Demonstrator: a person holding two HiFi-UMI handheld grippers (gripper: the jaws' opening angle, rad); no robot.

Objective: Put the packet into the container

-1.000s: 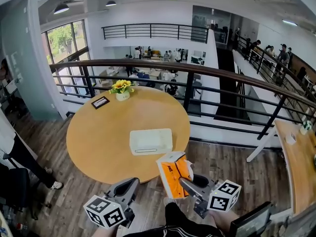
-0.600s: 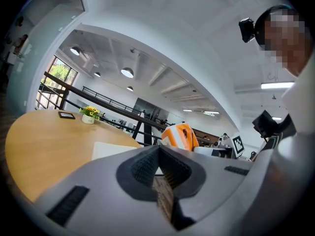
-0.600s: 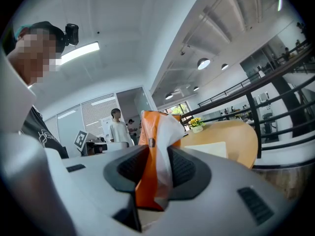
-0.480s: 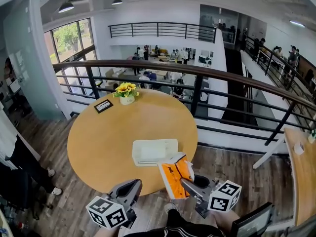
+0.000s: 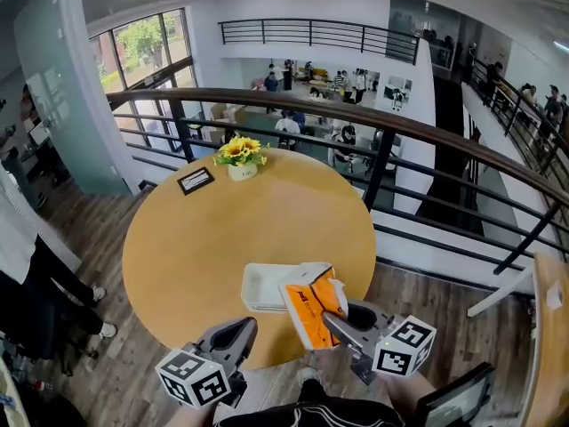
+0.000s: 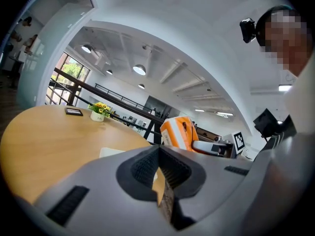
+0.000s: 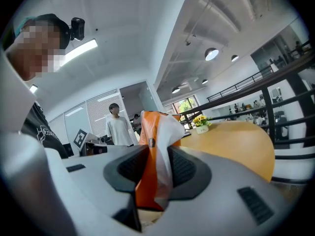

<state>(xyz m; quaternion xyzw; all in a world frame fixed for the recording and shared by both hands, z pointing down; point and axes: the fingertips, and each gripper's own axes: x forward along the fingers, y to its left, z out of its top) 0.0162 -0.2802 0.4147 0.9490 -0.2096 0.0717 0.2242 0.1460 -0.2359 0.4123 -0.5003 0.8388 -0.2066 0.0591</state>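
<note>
An orange and white packet (image 5: pixel 312 310) hangs upright over the near right corner of the white rectangular container (image 5: pixel 263 285), which sits near the front edge of the round wooden table (image 5: pixel 196 238). My right gripper (image 5: pixel 332 322) is shut on the packet's lower edge; in the right gripper view the packet (image 7: pixel 154 141) is pinched between the pads of my right gripper (image 7: pixel 156 156). My left gripper (image 5: pixel 238 331) hovers at the table's front edge, left of the container, shut and holding nothing. In the left gripper view my left gripper (image 6: pixel 158 150) points at the container (image 6: pixel 111 152), with the packet (image 6: pixel 179 132) beyond it.
A small pot of yellow flowers (image 5: pixel 241 155) and a dark framed card (image 5: pixel 195 181) stand at the table's far edge. A dark railing (image 5: pixel 382 154) curves behind the table. A person (image 5: pixel 27 265) stands on the wooden floor at left.
The table and container have come nearer to me. My right gripper has carried the packet forward, so that it now overlaps the container's near right corner. My left gripper keeps its pose.
</note>
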